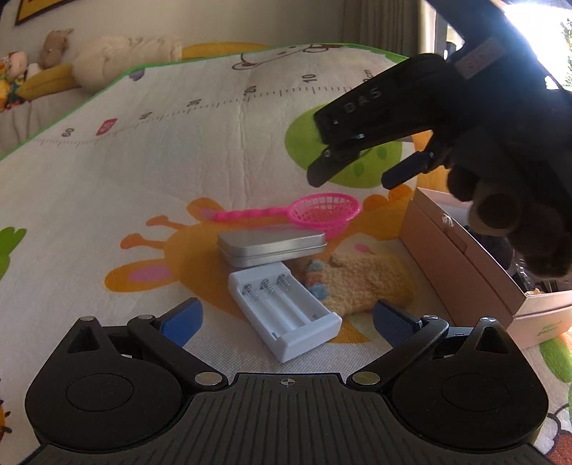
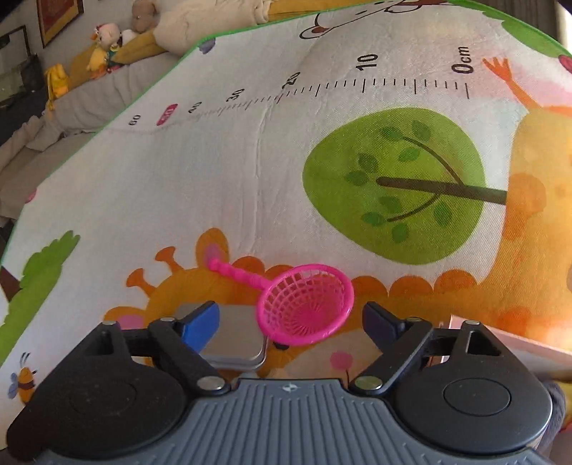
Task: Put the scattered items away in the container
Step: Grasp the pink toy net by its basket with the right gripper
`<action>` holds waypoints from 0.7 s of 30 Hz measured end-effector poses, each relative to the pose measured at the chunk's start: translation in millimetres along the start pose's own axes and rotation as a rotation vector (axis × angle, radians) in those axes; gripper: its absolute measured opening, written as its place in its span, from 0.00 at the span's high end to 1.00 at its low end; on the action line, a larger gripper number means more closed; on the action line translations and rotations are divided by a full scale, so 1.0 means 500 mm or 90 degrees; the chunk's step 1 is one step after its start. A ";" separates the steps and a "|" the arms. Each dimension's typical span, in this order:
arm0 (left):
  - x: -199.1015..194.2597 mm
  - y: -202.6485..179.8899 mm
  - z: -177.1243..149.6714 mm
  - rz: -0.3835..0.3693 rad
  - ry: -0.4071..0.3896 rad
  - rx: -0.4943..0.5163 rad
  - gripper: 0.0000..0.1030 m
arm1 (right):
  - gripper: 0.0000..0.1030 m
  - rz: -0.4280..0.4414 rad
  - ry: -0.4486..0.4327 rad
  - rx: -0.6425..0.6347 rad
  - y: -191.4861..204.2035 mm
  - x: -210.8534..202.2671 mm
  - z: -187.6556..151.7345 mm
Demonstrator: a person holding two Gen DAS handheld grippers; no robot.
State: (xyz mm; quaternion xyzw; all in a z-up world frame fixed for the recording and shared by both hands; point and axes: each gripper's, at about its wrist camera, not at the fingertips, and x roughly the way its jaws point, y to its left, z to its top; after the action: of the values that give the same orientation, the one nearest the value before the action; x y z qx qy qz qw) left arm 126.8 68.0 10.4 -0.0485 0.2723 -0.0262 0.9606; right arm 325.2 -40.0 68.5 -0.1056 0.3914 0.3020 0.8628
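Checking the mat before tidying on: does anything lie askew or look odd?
Yes. The white battery holder lies aslant with its far end tucked under the metal tin, which sits tilted on it. Nothing looks spilled or broken.

Bright daylight from a blown-out window (image 1: pixel 536 32) at the upper right of the left wrist view, gloved hand (image 1: pixel 507 150) backlit to near silhouette, play mat (image 2: pixel 214 171) evenly lit with soft shadows, strong fisheye bending at edges, far plush toys (image 1: pixel 53 46) slightly soft

Cartoon play mat (image 1: pixel 143 186) bears pink strainer (image 1: pixel 323 213), tin (image 1: pixel 271 246), battery charger (image 1: pixel 286 314), knitted toy (image 1: pixel 357 282), cardboard box (image 1: pixel 461 264).
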 end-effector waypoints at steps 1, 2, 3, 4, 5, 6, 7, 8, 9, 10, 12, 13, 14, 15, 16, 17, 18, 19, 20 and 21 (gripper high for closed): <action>0.000 0.001 0.000 0.000 0.000 -0.002 0.00 | 0.12 -0.011 0.004 -0.009 0.006 0.021 0.007; 0.000 0.001 0.000 -0.001 0.000 -0.004 0.00 | 0.09 -0.017 0.015 -0.020 0.011 0.042 0.012; 0.000 0.002 0.000 -0.002 0.000 -0.005 0.00 | 0.07 -0.024 0.028 -0.032 0.019 0.064 0.016; -0.001 0.002 -0.001 -0.002 -0.001 -0.005 0.00 | 0.07 -0.032 0.038 -0.042 0.024 0.079 0.017; -0.001 0.002 -0.001 -0.003 -0.001 -0.006 0.00 | 0.07 -0.045 0.049 -0.054 0.031 0.095 0.017; -0.001 0.002 -0.002 -0.004 -0.001 -0.006 0.00 | 0.07 -0.059 0.055 -0.062 0.036 0.108 0.015; -0.002 0.003 -0.002 -0.006 -0.001 -0.008 0.00 | 0.07 -0.071 0.059 -0.067 0.039 0.117 0.013; -0.002 0.004 -0.002 -0.008 -0.001 -0.010 0.00 | 0.09 -0.072 0.065 -0.071 0.040 0.122 0.009; -0.002 0.006 -0.002 -0.010 -0.001 -0.013 0.00 | 0.18 -0.066 0.059 -0.068 0.037 0.118 0.007; -0.002 0.008 -0.002 -0.014 -0.001 -0.018 0.00 | 0.19 -0.063 0.059 -0.067 0.035 0.113 0.006; -0.003 0.013 -0.003 -0.019 0.000 -0.027 0.00 | 0.19 -0.058 0.042 -0.074 0.030 0.083 -0.001; -0.002 0.015 -0.004 -0.021 0.001 -0.030 0.00 | 0.19 -0.058 0.030 -0.083 0.029 0.066 -0.004; -0.001 0.018 -0.003 -0.023 0.001 -0.033 0.00 | 0.19 -0.057 0.015 -0.089 0.027 0.040 -0.006; -0.001 0.019 -0.004 -0.024 0.001 -0.035 0.00 | 0.19 -0.050 -0.002 -0.088 0.023 0.007 -0.012; -0.001 0.019 -0.004 -0.025 0.000 -0.035 0.00 | 0.19 -0.039 -0.015 -0.083 0.018 -0.023 -0.018; -0.001 0.019 -0.004 -0.026 0.000 -0.036 0.00 | 0.19 -0.022 -0.029 -0.077 0.011 -0.064 -0.030; 0.000 0.020 -0.005 -0.026 0.002 -0.037 0.00 | 0.19 -0.007 -0.044 -0.075 0.005 -0.108 -0.043; 0.001 0.020 -0.005 -0.025 0.004 -0.038 0.00 | 0.19 0.003 -0.056 -0.076 0.000 -0.145 -0.057; 0.003 0.022 -0.005 -0.025 0.008 -0.041 0.00 | 0.19 0.016 -0.070 -0.078 -0.004 -0.190 -0.075; 0.004 0.024 -0.005 -0.024 0.011 -0.043 0.00 | 0.19 0.028 -0.084 -0.078 -0.012 -0.235 -0.097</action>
State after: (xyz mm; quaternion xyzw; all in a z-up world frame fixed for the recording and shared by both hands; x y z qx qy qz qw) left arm 127.5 79.5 6.0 -0.0859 0.2803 -0.0351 0.9554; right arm 239.0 -116.4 122.4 -0.1296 0.3166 0.3506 0.8718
